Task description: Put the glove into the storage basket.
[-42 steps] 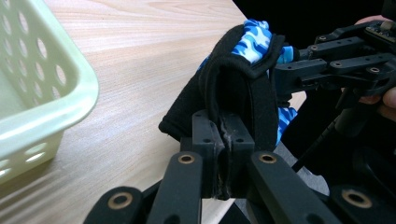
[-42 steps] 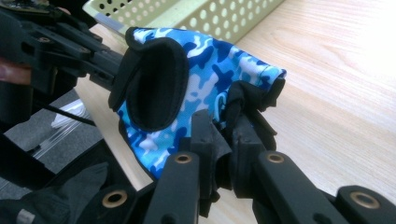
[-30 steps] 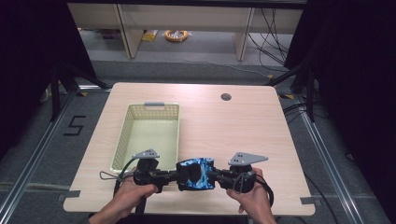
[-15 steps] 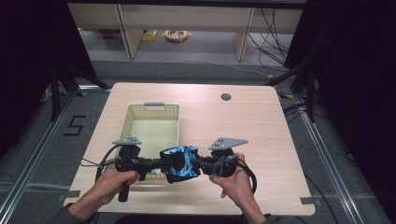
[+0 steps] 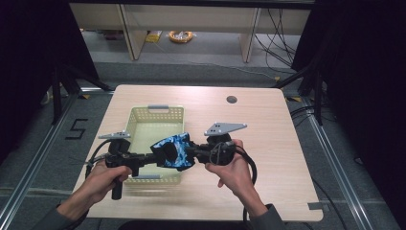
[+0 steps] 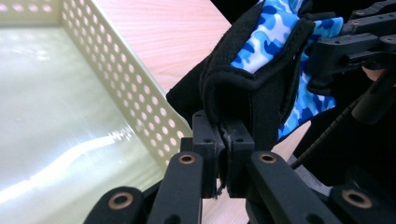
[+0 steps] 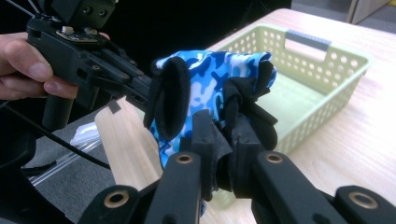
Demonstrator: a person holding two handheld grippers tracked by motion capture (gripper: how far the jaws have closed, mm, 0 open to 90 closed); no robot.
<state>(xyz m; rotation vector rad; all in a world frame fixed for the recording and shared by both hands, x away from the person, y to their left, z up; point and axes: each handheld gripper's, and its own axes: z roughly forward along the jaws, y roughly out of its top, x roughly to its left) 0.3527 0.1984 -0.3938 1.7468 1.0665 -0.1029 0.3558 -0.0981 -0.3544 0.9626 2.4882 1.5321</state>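
The table (image 5: 268,143) has a light wooden top with rounded corners. A pale green basket (image 5: 155,127) with small holes in its walls stands directly on it, just beyond the left gripper (image 5: 146,158) and to the left of the right gripper (image 5: 191,152). The basket has grey handles at its far and near ends. A small dark round hole (image 5: 231,99) is in the tabletop, well beyond the right gripper.

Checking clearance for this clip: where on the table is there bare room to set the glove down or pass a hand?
Bare tabletop runs from the basket to the right edge, marked only by a dark round spot near the back. The basket's floor is bare too. The front is crowded: both grippers pinch the blue camouflage glove there.
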